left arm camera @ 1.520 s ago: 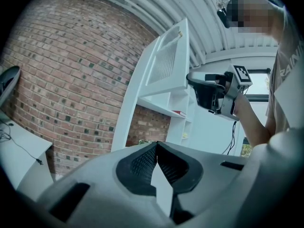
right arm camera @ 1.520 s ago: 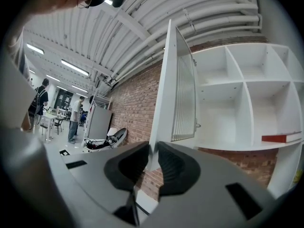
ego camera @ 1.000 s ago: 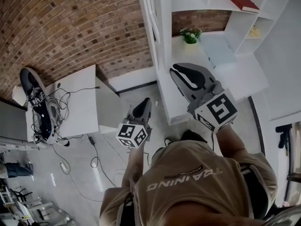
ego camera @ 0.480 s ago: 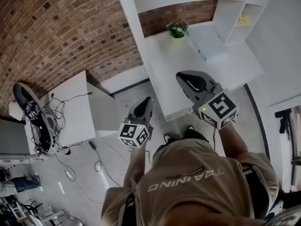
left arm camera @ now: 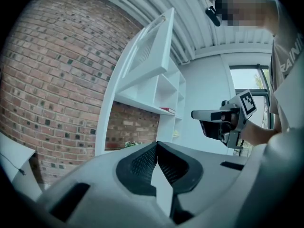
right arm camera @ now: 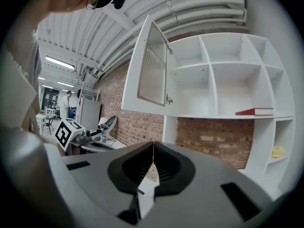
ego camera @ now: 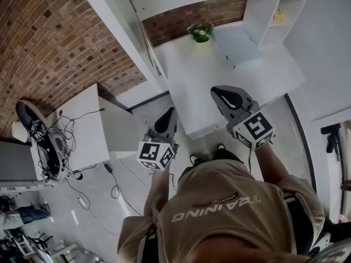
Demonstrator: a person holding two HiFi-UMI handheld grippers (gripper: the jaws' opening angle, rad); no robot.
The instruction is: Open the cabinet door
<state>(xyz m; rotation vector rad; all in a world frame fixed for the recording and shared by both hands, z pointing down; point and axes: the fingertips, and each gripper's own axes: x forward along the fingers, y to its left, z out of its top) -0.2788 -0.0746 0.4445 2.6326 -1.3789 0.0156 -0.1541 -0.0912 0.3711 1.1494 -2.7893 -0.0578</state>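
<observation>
The white cabinet door (right arm camera: 152, 65), with a ribbed glass panel and a small handle (right arm camera: 168, 99), stands swung open to the left of the wall shelves. The head view shows the door (ego camera: 118, 15) at the top left. My right gripper (right arm camera: 153, 144) is shut with nothing between its pads and is well short of the door. From above, the right gripper (ego camera: 216, 92) hangs over the white counter (ego camera: 258, 70). My left gripper (left arm camera: 156, 144) is also shut and empty. It is held over the floor by the counter's front corner, as the left gripper (ego camera: 170, 111) shows from above.
A red book (right arm camera: 254, 111) lies on a shelf, and a small yellow thing (right arm camera: 278, 151) sits in a lower cubby. A potted plant (ego camera: 201, 32) stands at the back of the counter. A low white table (ego camera: 82, 130) with cables is at the left, with a brick wall behind.
The door now shows swung further out to the left in the head view. Both grippers have drawn back from the cabinet, and the right one has sunk lower.
</observation>
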